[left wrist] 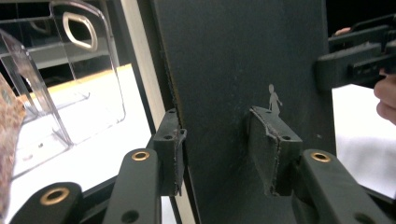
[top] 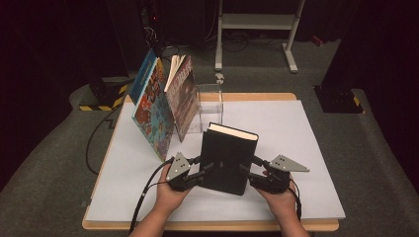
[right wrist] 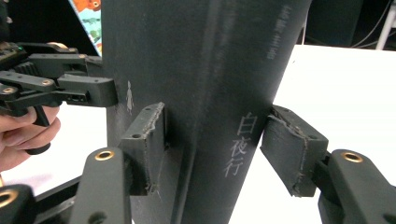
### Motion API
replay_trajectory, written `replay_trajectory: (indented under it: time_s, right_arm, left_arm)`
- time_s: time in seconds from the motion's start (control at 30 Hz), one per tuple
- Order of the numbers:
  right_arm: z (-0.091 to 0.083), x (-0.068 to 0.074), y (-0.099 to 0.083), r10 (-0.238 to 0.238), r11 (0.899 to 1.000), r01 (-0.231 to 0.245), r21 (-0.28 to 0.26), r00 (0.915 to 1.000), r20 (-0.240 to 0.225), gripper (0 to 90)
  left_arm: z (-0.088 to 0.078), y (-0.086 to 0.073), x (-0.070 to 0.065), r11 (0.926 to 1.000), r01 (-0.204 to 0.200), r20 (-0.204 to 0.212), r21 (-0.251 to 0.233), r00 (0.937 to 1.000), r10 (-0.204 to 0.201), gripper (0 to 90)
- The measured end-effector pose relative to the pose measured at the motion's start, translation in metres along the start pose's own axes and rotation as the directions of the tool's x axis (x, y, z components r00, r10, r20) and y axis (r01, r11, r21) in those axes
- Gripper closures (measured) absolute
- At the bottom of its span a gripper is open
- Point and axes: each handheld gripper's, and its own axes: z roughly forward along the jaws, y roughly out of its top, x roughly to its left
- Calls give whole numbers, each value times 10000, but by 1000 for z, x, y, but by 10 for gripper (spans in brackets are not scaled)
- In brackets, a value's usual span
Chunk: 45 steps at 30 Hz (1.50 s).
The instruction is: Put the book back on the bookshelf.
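A thick black book (top: 227, 158) stands upright at the front middle of the white table (top: 296, 148), pages at its top. My left gripper (top: 208, 169) is shut on its left edge, and my right gripper (top: 245, 171) is shut on its right side. In the left gripper view, the pads (left wrist: 271, 149) press both covers of the black book (left wrist: 233, 56). The right gripper view has my right gripper (right wrist: 219, 149) clamped across the spine (right wrist: 238, 144), which bears pale characters. I cannot tell whether the book's bottom edge touches the table.
Two colourful picture books (top: 153, 111) (top: 182, 98) lean upright at the back left. A clear plastic stand (top: 210, 106) sits just behind the black book and beside them. The table's right half lies bare. Cables trail off the left edge.
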Motion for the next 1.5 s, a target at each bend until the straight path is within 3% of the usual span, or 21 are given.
replay_trajectory:
  time_s: [0.23,0.37,0.43,0.53,0.67,0.77,0.87,0.97,1.07,1.13,1.2,1.27,1.37,1.43,1.5]
  right_arm:
    - [-10,14,-6,-276,9994,271,-204,9993,-258,395]
    - [-14,18,-9,-192,9996,181,-217,9984,-534,334]
    - [-11,17,-9,-121,9999,120,-18,9966,-809,267]
    - [-2,17,-9,-149,9995,182,276,9932,-1155,243]
    - [8,19,-3,-260,9983,319,487,9927,-1181,209]
    - [10,16,-1,-218,9982,277,530,9938,-1087,287]
    - [5,15,-5,-517,9979,552,328,9938,-988,383]
    - [1,22,-8,-1074,9939,1095,166,9898,-935,396]
    - [-2,27,-10,-1102,9938,1115,45,9876,-1120,380]
    - [-3,29,-8,-1101,9939,1097,-103,9856,-1282,338]
    - [-2,33,-4,-1199,9928,1179,-221,9826,-1417,295]
    - [2,36,1,-1313,9913,1292,-240,9797,-1518,297]
    - [7,38,8,-1268,9919,1249,-224,9819,-1408,241]
    - [10,40,15,-1302,9915,1288,-189,9796,-1529,256]
    - [10,42,20,-1795,9837,1781,-232,9707,-1595,333]
  left_arm:
    - [-16,-13,-8,9999,-153,-47,50,9999,153,598]
    - [-23,-24,-8,9996,115,9,265,9999,-115,555]
    - [-26,-29,-5,9986,293,52,433,9995,-296,544]
    - [-32,-34,1,9970,482,67,611,9988,-487,529]
    - [-40,-37,6,9969,223,-92,753,9997,-217,512]
    - [-48,-39,15,9964,367,-273,769,9990,-347,497]
    - [-52,-42,23,9956,704,-456,611,9967,-677,496]
    - [-52,-45,24,9953,762,-541,595,9959,-730,494]
    - [-54,-45,27,9954,769,-646,575,9952,-732,482]
    - [-60,-46,33,9942,885,-909,619,9924,-826,470]
    - [-65,-49,42,9896,1269,-1117,679,9866,-1188,462]
    - [-70,-52,51,9851,1523,-1372,803,9805,-1404,450]
    - [-79,-55,61,9817,1747,-1646,757,9732,-1605,443]
    - [-85,-57,69,9775,1988,-1757,709,9671,-1840,439]
    - [-90,-59,77,9727,2184,-2025,789,9589,-1988,429]
